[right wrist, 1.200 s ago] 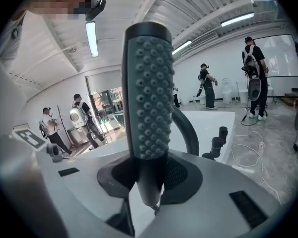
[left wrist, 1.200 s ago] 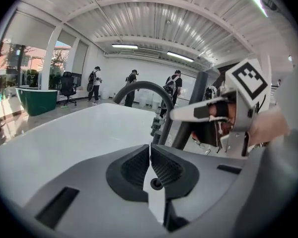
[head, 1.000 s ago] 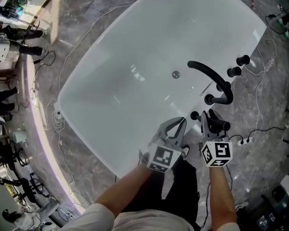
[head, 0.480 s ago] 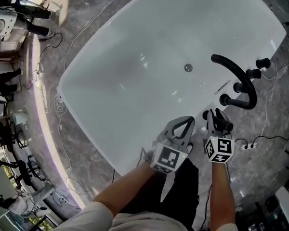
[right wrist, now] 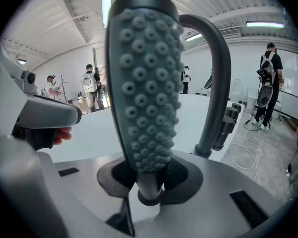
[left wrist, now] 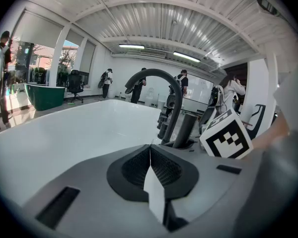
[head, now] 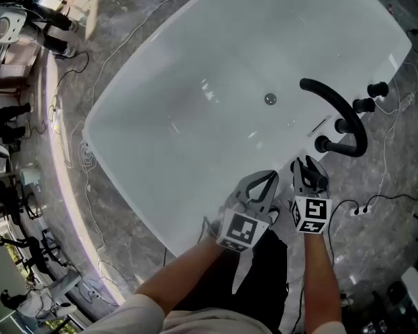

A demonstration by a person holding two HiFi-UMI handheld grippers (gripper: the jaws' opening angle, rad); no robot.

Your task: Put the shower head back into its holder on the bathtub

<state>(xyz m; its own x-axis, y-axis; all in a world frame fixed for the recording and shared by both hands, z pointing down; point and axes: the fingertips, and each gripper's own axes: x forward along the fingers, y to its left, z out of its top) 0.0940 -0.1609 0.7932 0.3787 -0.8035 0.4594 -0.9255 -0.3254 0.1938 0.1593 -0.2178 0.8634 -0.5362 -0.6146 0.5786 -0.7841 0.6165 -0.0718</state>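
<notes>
- Looking down in the head view, the white bathtub [head: 195, 82] fills the middle, with its black faucet spout [head: 338, 113] and knobs on the right rim.
- At the near right rim the right gripper [head: 308, 167] carries the dark shower head [head: 316, 177], just short of the spout's base. I cannot pick out the holder itself.
- Beside it to the left, the left gripper [head: 267, 179] hangs over the tub's near edge.
- Left gripper view: its jaws are pressed together with nothing between them. The spout arches ahead, and the right gripper's marker cube [left wrist: 226, 139] is at right.
- Right gripper view: the jaws are clamped on the shower head's stem, and its grey studded face stands upright, close to the lens.
- Likely risks: the head missing its socket and knocking the rim or spout if lowered off-line, or the smooth stem twisting in the clamp.
- Nothing legible: the cubes carry only black-and-white square patterns, and no brand shows.
</notes>
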